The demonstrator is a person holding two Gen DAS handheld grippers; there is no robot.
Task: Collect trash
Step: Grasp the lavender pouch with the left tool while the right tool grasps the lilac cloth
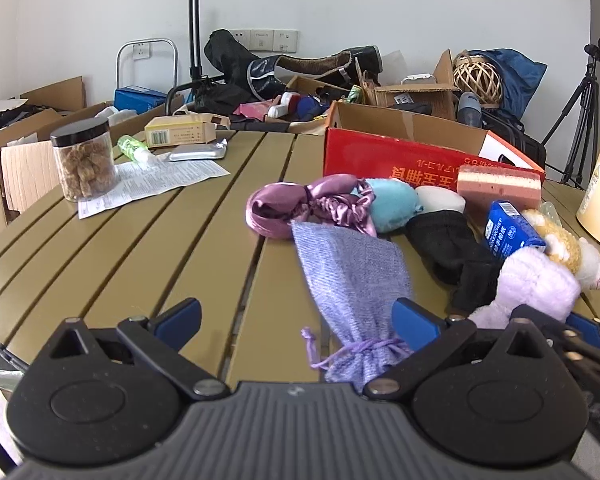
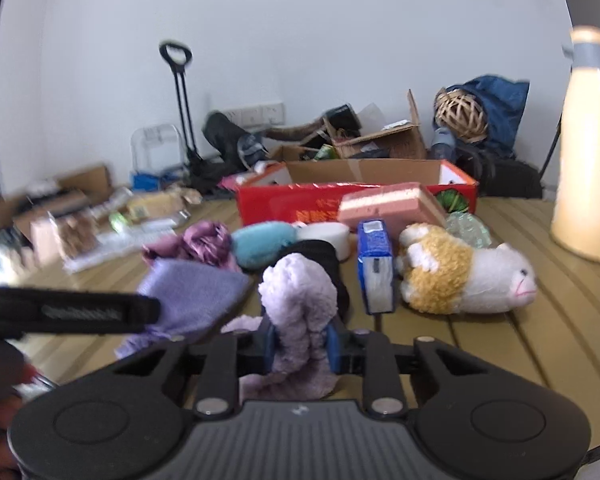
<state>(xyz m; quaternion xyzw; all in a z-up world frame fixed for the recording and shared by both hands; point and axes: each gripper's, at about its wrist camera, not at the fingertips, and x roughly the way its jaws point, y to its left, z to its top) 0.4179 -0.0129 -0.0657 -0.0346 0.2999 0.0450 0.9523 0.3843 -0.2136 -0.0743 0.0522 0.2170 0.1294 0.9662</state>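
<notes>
Lilac plush sits clamped between my right claw's pads, so I lift it straight, gently, clear of the pouch lying between my left claw's spread fingers.

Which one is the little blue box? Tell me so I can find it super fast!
Find the big red cardboard box at the back of the slatted table. In front of it lies a row of soft things; the little blue box stands between the fluffy lilac plush and the yellow-and-white toy animal. It is the only hard, square-edged blue thing there.
</notes>
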